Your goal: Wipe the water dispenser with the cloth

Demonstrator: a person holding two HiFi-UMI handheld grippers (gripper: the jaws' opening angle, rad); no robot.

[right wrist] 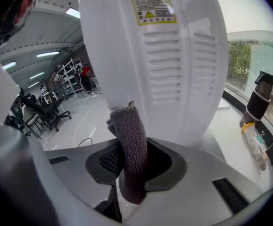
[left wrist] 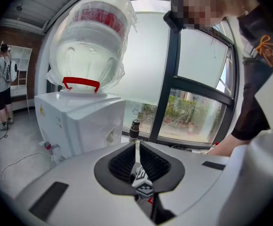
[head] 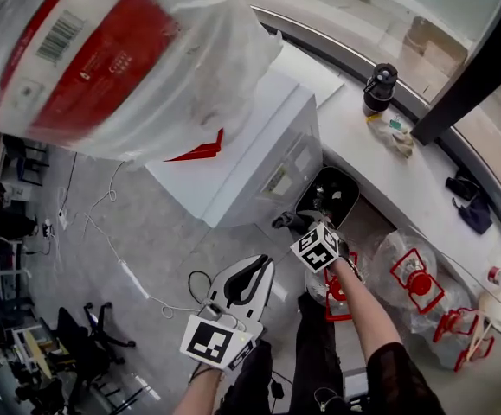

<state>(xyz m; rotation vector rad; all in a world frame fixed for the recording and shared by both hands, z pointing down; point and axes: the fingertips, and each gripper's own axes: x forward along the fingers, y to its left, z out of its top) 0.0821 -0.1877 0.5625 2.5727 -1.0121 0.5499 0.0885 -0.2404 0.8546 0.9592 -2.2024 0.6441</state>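
The right gripper (right wrist: 132,161) has its jaws clamped on a grey cloth (right wrist: 128,131), close to the vented side of the white water dispenser (right wrist: 169,65). The left gripper (left wrist: 137,149) holds nothing, its jaws almost together. A plastic-wrapped water bottle (left wrist: 96,46) sits upside down on the dispenser.

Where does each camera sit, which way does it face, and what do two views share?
Head view: on the person's head, looking steeply down at the dispenser; forearms, left claw and right claw show.
Left gripper view: on the left claw, facing dispenser and window; jaws shut, empty.
Right gripper view: on the right claw, close to the dispenser's vented panel; jaws grip the cloth.
Shared: all three show the dispenser and the dark flask.
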